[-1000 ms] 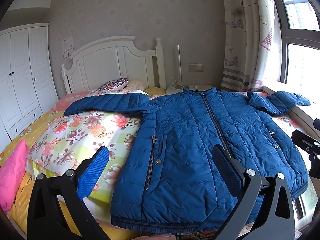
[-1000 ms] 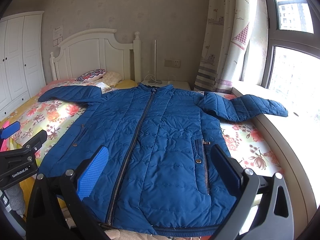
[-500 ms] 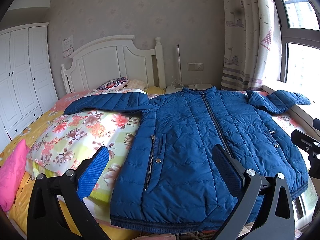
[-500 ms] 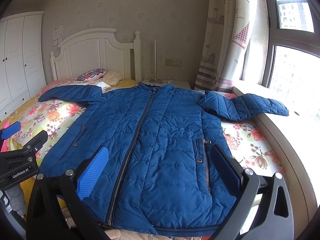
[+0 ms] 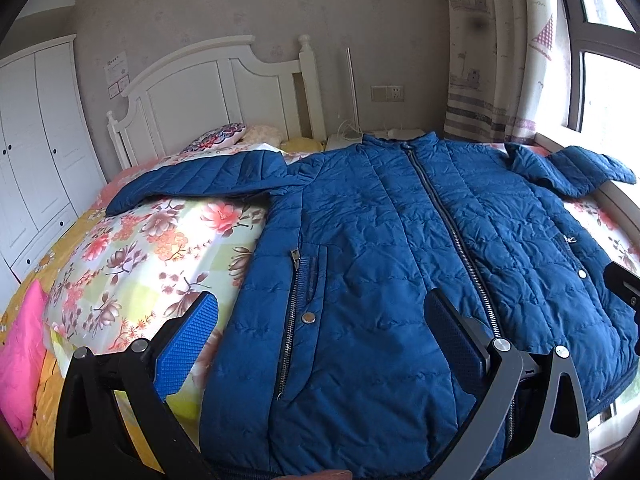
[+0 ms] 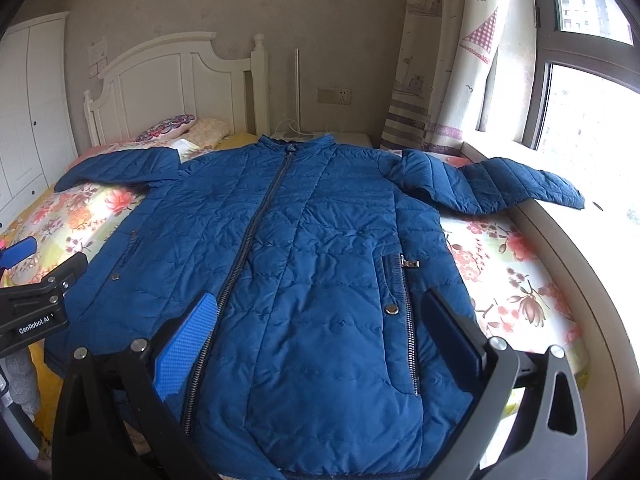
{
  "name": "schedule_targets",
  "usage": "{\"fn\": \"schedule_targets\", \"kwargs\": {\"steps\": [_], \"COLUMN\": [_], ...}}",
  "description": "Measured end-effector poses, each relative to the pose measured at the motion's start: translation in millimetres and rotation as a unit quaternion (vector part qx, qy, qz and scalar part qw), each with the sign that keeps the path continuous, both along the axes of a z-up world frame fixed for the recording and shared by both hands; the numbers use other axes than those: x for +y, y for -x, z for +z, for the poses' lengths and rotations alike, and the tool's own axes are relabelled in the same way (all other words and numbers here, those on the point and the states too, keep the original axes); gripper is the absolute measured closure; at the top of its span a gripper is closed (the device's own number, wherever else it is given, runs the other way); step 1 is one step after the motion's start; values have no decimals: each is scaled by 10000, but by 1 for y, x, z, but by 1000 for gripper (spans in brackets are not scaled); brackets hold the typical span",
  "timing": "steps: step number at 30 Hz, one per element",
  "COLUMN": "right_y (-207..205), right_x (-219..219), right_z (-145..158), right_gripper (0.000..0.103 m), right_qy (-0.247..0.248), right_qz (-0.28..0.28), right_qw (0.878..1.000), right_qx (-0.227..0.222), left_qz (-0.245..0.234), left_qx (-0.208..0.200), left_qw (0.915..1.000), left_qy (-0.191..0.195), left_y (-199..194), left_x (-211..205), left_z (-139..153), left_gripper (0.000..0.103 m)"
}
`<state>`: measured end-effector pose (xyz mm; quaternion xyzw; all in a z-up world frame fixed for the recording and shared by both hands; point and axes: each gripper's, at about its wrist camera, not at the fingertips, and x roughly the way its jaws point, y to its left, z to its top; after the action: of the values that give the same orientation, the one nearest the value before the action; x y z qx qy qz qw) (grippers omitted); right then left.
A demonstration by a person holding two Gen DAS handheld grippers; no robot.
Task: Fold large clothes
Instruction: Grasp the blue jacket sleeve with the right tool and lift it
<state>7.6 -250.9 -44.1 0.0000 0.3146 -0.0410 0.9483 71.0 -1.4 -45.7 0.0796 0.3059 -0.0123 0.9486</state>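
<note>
Jacket lies flat, zipped, sleeves spread on the bed. Your left gripper and right gripper hover level above the hem, both spread wide, holding nothing.

Ahead of the claws, a quilted navy-blue jacket covers a bedspread patterned with pink-orange flowers; the headboard is white.

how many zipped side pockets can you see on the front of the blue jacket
2: one pocket on the jacket panel toward the wardrobe side, the other on the panel toward the window. Any others would be hidden.
</note>
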Motion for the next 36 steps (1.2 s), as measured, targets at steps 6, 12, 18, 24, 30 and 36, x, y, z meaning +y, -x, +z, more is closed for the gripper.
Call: {"fn": "schedule_targets", "kwargs": {"steps": [6, 12, 18, 24, 30, 36], "right_y": [-32, -69, -117, -182, -244, -270], "right_x": [-21, -41, -85, -224, -322, -353], "right_z": [-10, -16, -29, -44, -68, -70], "right_gripper": [2, 2, 3, 2, 9, 79], "right_qy": [101, 228, 138, -953, -1387, -1863], "right_qz": [-195, -351, -502, -2040, -2988, -2974], "right_qw": [9997, 9990, 9977, 9725, 9412, 9355], "right_qx": [81, 158, 432, 594, 754, 412], "left_qz": [39, 113, 116, 114, 142, 226], "left_qx": [152, 634, 966, 1384, 1512, 1624], "left_qw": [9997, 9976, 9943, 9903, 9876, 9850], "left_qy": [-196, -241, -433, -35, 392, 539], "left_y": [-56, -136, -213, -254, -260, -268], "left_x": [-14, -32, -52, -45, -36, -33], "left_z": [-1, -17, -45, -80, -85, -86], "left_gripper": [4, 4, 4, 4, 4, 4]}}
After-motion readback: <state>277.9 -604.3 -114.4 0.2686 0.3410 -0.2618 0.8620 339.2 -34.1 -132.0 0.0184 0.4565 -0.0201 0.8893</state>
